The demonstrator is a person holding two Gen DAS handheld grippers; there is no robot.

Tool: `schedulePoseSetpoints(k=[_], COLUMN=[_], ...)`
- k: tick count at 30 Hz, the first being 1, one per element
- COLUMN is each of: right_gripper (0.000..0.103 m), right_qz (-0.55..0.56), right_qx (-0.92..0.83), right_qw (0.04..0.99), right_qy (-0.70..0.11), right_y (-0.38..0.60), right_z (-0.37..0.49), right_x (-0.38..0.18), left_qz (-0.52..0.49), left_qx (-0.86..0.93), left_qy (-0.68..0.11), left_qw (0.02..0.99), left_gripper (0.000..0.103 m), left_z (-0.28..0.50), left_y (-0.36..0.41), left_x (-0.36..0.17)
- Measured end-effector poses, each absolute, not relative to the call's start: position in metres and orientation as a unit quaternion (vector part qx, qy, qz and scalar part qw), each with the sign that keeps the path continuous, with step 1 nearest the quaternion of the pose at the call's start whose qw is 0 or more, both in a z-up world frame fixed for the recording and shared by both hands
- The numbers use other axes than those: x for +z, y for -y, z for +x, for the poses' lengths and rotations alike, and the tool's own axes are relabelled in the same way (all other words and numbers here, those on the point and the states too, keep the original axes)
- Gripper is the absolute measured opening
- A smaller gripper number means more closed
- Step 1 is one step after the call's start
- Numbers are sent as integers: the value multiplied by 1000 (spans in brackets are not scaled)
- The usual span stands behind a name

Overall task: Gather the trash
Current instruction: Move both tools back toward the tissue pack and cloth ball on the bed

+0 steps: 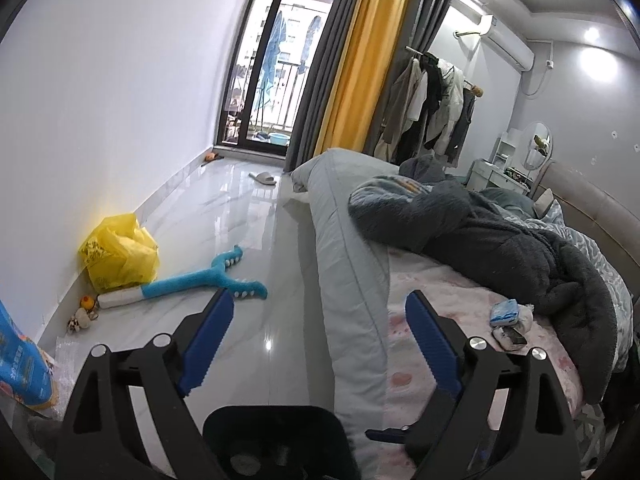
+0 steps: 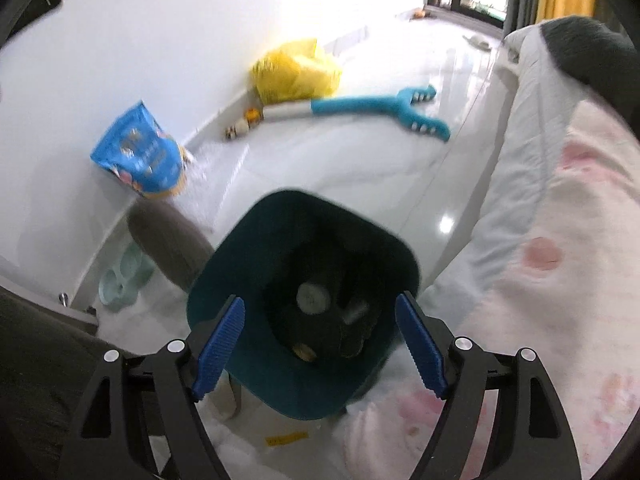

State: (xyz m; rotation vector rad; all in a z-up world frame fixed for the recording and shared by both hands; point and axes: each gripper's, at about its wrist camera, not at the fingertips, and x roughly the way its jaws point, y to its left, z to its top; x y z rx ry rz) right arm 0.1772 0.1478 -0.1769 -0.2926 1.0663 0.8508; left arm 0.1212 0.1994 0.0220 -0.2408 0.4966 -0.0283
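Directly beneath the right gripper [image 2: 320, 338], jaws spread and empty, the dark bin [image 2: 280, 380] is sitting with litter inside. Farther off, the crumpled wrappers [image 1: 511, 322] are lying on the bed [image 1: 420, 288], ahead-right of the left gripper [image 1: 320, 324], likewise spread and nearer them.

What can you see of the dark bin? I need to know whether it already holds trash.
The dark bin is a teal, plastic-looking container with a rounded-square rim, open at the top and seen from above. It stands on the pale floor close beside the bed. Inside lie several blurred items, one with a round grey end. The open right tongs hover over its mouth, not touching it.
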Motion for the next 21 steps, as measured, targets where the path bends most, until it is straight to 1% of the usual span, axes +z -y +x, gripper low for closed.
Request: schedulePoseSetpoints(k=[3,8,21], right_gripper=[79,80,82], right_qz=[-117,-93,-30], right_qx=[390,364,274], right_qw=[788,816,881], right_qy=[-461,-439,-384], right_y=[-125,-87,29], right_z=[179,189,214], right_x=[-156,-137,-101], left_qz=[-118,-112,-85], left_qx=[-18,-31,-69], left_qy=[-244,-246,-267], left_qw=[962,962,958], left_gripper=[90,90,90], left_z=[125,134,153], left_y=[-187,-161,-87], left_x=[22,21,8])
